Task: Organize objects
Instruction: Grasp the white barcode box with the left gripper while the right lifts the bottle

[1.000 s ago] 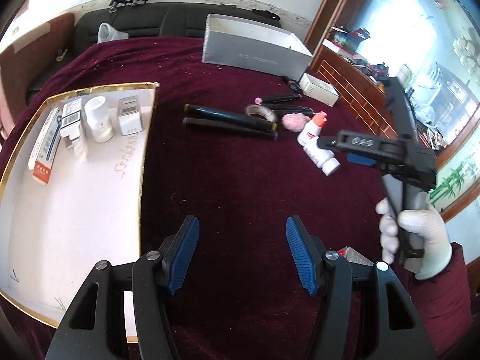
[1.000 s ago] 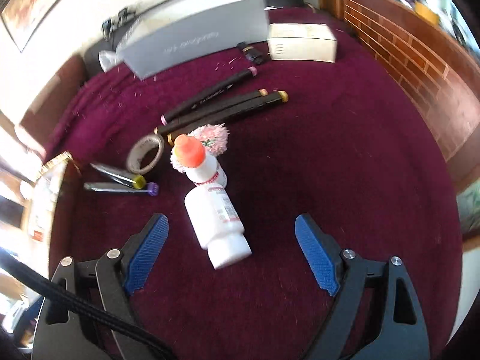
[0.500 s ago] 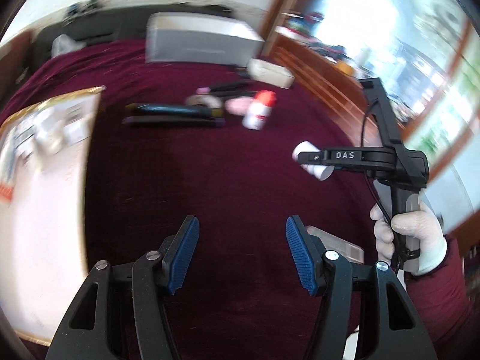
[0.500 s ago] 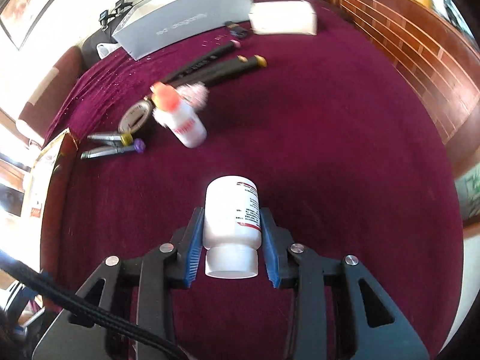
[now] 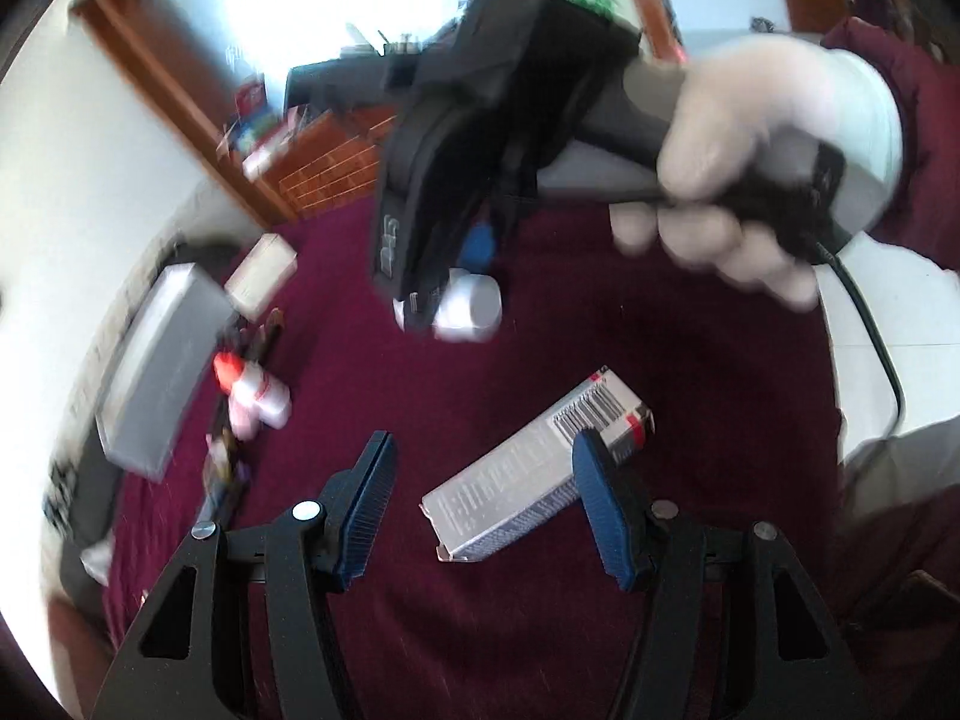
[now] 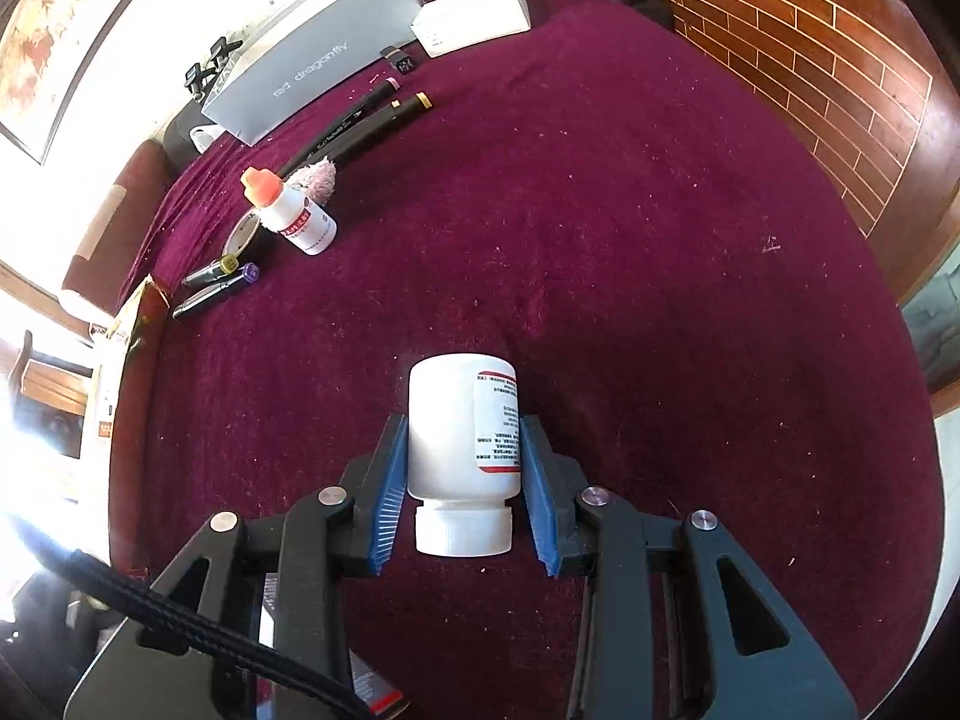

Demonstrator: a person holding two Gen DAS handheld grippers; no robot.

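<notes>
My right gripper (image 6: 465, 426) is shut on a white pill bottle (image 6: 456, 438), cap toward the camera, held above the maroon cloth. In the blurred left wrist view the same bottle (image 5: 474, 306) hangs from that gripper, which a white-gloved hand (image 5: 750, 168) carries close overhead. My left gripper (image 5: 480, 450) is open just above a silver carton with a barcode (image 5: 510, 486). The carton lies slantwise on the cloth between the blue pads, which do not touch it.
An orange-capped bottle (image 6: 294, 216) lies by a tape roll (image 6: 240, 234), a pink fluffy piece (image 6: 321, 177) and black markers (image 6: 366, 126). Two pens (image 6: 222, 282) lie near the gold-edged tray (image 6: 135, 324). A grey box (image 6: 312, 60) and a white carton (image 6: 474, 15) stand at the far edge.
The right gripper closed on the white bottle and lifted it off the cloth. The left gripper rolled and swung away from the tray until the silver carton sat between its fingers.
</notes>
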